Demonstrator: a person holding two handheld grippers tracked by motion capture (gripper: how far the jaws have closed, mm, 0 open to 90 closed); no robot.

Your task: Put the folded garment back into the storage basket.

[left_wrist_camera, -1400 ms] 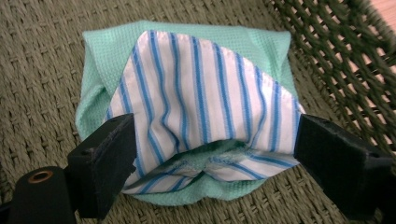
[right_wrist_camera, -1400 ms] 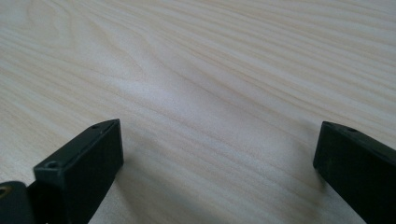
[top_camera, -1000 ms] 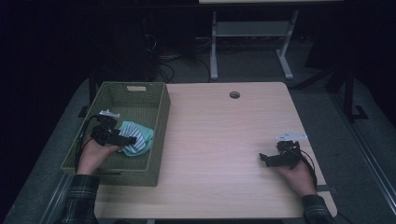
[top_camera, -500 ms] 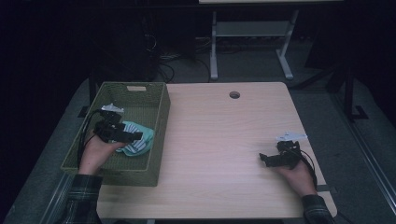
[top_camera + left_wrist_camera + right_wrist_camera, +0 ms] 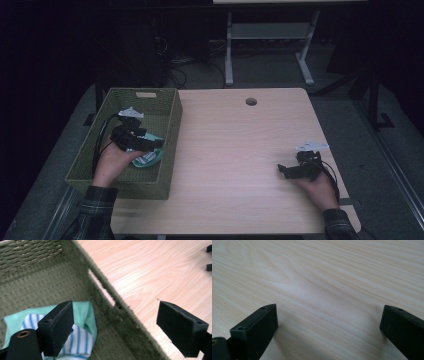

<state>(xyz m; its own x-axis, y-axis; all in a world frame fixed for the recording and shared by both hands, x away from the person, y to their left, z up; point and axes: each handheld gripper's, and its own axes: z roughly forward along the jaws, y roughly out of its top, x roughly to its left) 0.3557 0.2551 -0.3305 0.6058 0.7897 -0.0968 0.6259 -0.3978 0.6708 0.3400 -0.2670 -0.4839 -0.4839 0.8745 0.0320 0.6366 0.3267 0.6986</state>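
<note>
In the high view, a green woven basket (image 5: pixel 167 145) sits at the nine o'clock side of the light wood tabletop (image 5: pixel 235 150), its long side running from twelve to six o'clock and a slot handle cut into its far wall. Inside it, toward the six o'clock end and close against the wall that faces the tabletop's middle, lies a folded cloth (image 5: pixel 150 157). The cloth is soft and rumpled: a mint-green outer layer wraps around a white piece with thin blue stripes, which the left gripper view shows clearly (image 5: pixel 82 340). It rests flat on the basket floor, its green edge touching the base of the woven wall (image 5: pixel 105 292).

The left hand-held gripper (image 5: pixel 142 142) hangs over the basket just above the cloth, held in the person's left hand (image 5: pixel 112 162), jaws pointing toward three o'clock. In its own view the jaws stand wide apart with nothing between them: one hangs over the cloth inside the basket, the other over the bare wood beyond the rim, so the wall runs between them.

The right hand-held gripper (image 5: pixel 290 171) rests low at the four o'clock part of the tabletop, well apart from the basket, in the right hand (image 5: pixel 320 187), pointing toward nine o'clock. Its jaws are likewise spread wide and empty over plain wood grain (image 5: pixel 324 290).

A round cable hole (image 5: pixel 251 101) sits near the twelve o'clock edge.
</note>
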